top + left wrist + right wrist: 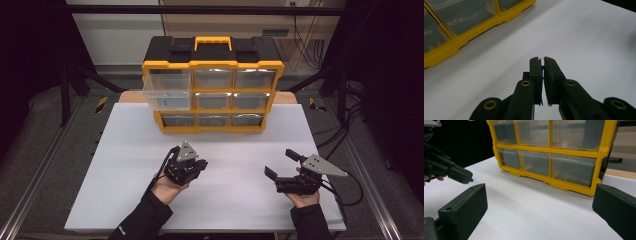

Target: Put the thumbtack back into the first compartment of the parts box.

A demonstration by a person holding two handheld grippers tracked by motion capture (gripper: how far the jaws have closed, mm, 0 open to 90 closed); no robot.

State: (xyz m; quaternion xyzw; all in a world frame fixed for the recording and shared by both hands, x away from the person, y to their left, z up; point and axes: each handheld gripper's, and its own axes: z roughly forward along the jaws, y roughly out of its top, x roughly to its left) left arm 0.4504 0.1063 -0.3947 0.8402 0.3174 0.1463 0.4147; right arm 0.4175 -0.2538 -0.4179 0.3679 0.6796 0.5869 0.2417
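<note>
on the white table (125, 165), in front of the yellow-and-black drawer organizer (212, 82), the person holds one gripper in each hand. the left gripper (199, 165) sits near the middle of the table with its jaws pressed almost together on a small blue piece (542, 68), which peeks out between the pads in the left gripper view; from the right gripper view the same blue tip (471, 180) pokes out at the end of those jaws. what the piece is cannot be told, it is too small. the right gripper (280, 162) hovers over the right part of the table, its jaws spread wide with nothing between them, pointed toward the organizer. the organizer stands at the far edge of the table, and its top-left clear drawer (167, 90) is pulled out toward the person, while the other drawers sit flush.
</note>
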